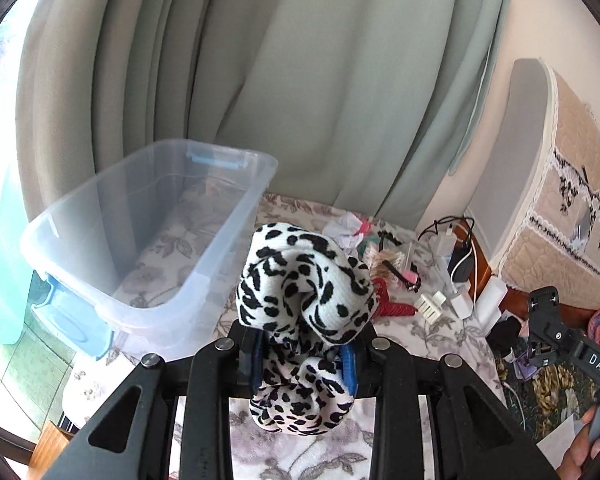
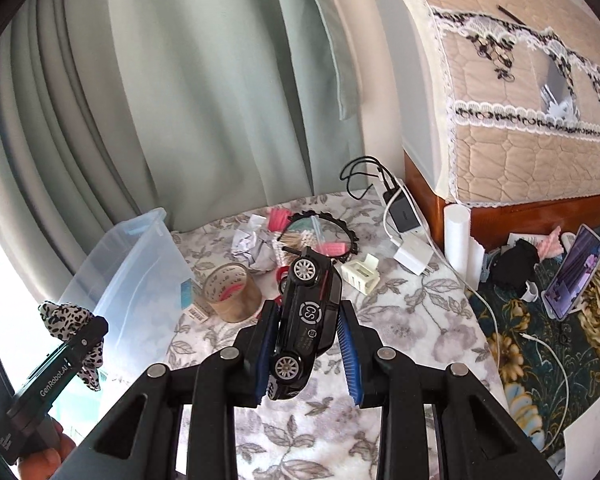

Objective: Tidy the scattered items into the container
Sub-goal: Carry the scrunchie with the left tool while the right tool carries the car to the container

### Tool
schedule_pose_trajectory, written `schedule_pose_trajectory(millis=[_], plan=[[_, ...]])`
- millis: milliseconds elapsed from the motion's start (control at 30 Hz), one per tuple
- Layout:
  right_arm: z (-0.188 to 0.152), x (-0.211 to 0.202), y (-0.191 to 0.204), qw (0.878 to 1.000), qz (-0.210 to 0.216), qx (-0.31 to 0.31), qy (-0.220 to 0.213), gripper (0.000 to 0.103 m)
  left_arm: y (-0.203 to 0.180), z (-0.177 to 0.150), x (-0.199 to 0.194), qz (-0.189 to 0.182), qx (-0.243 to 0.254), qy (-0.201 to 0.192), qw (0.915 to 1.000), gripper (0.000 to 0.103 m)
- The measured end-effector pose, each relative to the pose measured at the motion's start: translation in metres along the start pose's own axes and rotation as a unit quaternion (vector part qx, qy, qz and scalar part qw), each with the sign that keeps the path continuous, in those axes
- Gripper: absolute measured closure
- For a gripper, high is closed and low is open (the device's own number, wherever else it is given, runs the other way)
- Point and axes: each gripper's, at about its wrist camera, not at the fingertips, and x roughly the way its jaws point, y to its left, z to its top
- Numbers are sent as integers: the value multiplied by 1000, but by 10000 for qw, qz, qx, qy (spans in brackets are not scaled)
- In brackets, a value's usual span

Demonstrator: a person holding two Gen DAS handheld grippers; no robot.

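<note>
A black-and-white spotted cloth [image 1: 304, 288] bulges out between the blue pads of my left gripper [image 1: 303, 352], which is shut on it above the flowered bedspread. The clear plastic bin [image 1: 220, 264] with blue latches stands just left of it and looks empty. My right gripper [image 2: 308, 308] is shut on a black toy car [image 2: 300, 320], held nose-down with its wheels facing the camera. In the right wrist view the bin [image 2: 132, 264] is at the left, and the spotted cloth [image 2: 58, 316] shows beside it in the other gripper.
Scattered behind the car lie a tape roll [image 2: 230, 292], crumpled paper [image 2: 252, 246], a black headband [image 2: 320, 216], a white clip [image 2: 360, 274] and chargers with cables [image 2: 412, 256]. A phone [image 2: 572, 272] leans at the right. Curtains hang behind; a quilt-covered unit [image 2: 520, 120] stands right.
</note>
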Motion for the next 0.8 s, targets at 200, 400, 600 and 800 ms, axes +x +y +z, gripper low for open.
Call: schedule_pose_trajectory(millis=[200,400,600,800], plan=[[9,-22,34,9988,290,-283,-280,71,24,15,-29,-30,-305,-320,9990,72],[17,-37,66,9957,613,-497,-478,71,48,27,-46,-84,-681,-592,9959,72],[22,-32,101,9912,977,-770,-462,71,71,35,-62,37,-905,-905,9918,71],[19,-14,141,9847,1307,-1122,-274,71,95,35,-59,142,-1144,-975,9885,71]])
